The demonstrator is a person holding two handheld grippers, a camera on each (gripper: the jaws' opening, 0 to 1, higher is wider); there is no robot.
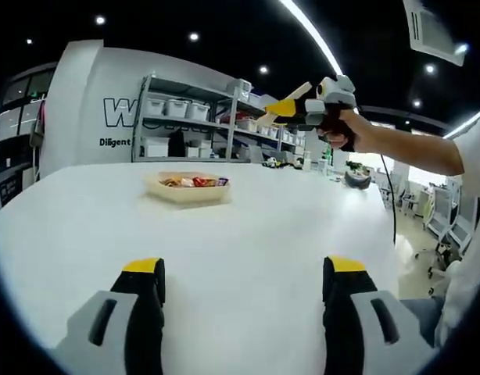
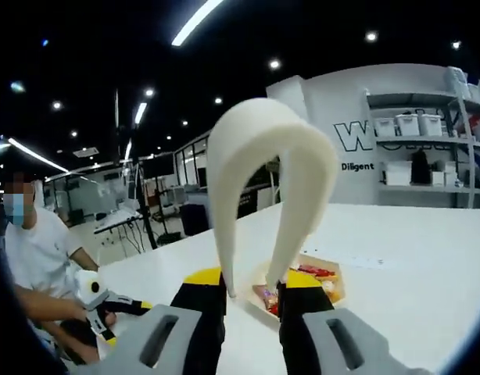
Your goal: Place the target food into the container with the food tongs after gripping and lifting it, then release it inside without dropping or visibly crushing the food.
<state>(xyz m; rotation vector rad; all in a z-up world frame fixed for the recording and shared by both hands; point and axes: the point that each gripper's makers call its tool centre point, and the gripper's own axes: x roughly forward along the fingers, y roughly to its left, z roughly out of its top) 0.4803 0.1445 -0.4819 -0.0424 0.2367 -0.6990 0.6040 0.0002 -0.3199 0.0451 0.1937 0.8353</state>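
In the left gripper view, the left gripper [image 1: 245, 287] hangs wide and empty over the white desk [image 1: 248, 226], whose far edge carries the container [image 1: 187, 188] of food, while in the right gripper view the right gripper [image 2: 251, 295] clamps cream food tongs [image 2: 259, 172] above that container [image 2: 334, 291].

Tray [image 1: 187, 190] of snacks — perhaps wrapped — on table [image 1: 248, 234].

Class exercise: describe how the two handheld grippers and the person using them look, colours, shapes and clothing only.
The left gripper has two black jaws with yellow tips on pale grey slotted mounts. The right gripper matches it: black jaws, yellow tips, grey slotted mounts; in the left gripper view it shows a yellow and grey body with a black cable hanging from it. The person wears a white short-sleeved shirt.
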